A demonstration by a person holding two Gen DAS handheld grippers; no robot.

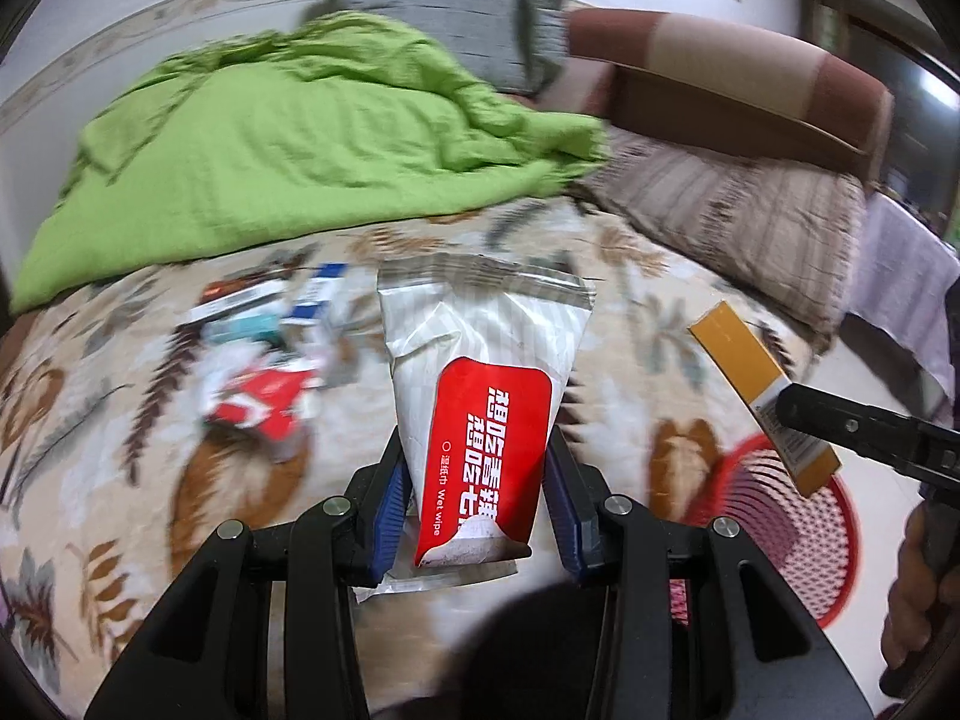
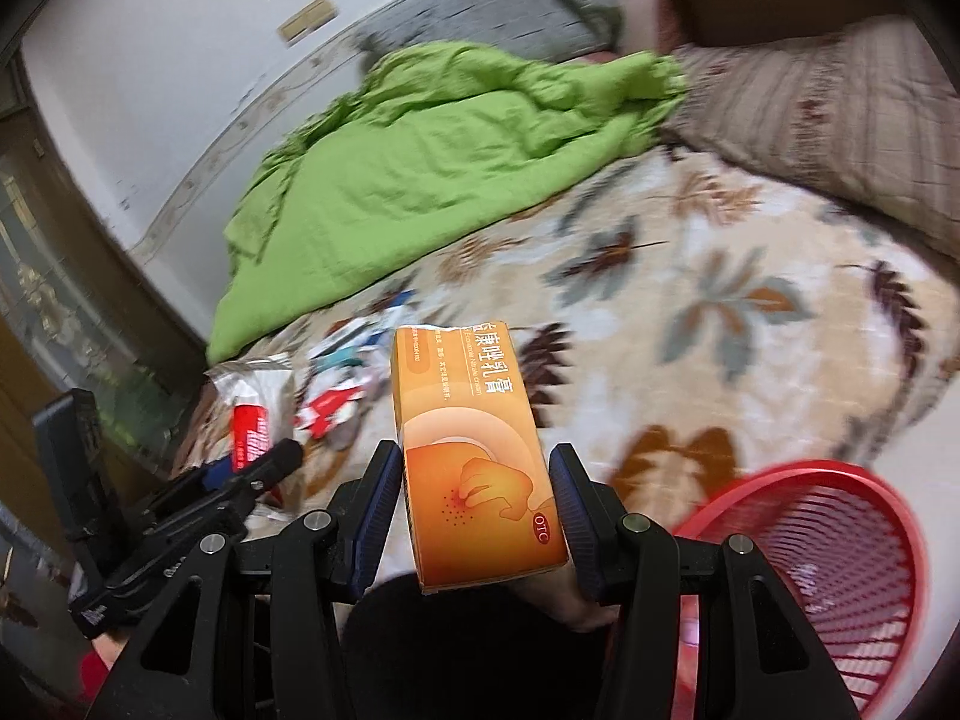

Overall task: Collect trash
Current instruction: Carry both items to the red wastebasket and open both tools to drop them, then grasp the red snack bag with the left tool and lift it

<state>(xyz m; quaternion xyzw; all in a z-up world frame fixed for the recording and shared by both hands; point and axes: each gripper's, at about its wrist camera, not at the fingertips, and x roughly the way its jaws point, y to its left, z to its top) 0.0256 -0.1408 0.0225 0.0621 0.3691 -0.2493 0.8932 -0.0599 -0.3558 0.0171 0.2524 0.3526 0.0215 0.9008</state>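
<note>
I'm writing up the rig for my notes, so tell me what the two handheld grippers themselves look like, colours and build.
Both match. The left gripper and right gripper have matte black angular linkage arms joined by round silver pivot bolts. Their fingers carry dark blue ribbed pads. Seen from the opposite camera, each finger looks slim and black with small screws. No cables or markings are legible; a bare hand grips the right one.

Green blanket [image 1: 288, 138], leaf-patterned bedspread [image 2: 720, 312], red basket [image 2: 840, 570], orange box [image 2: 474, 468].

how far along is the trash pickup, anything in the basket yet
Nothing clearly shows inside the red basket. In hand: left gripper holds the wet wipe pack, right gripper the orange cream box. Left: a pile of wrappers on the bed.
</note>
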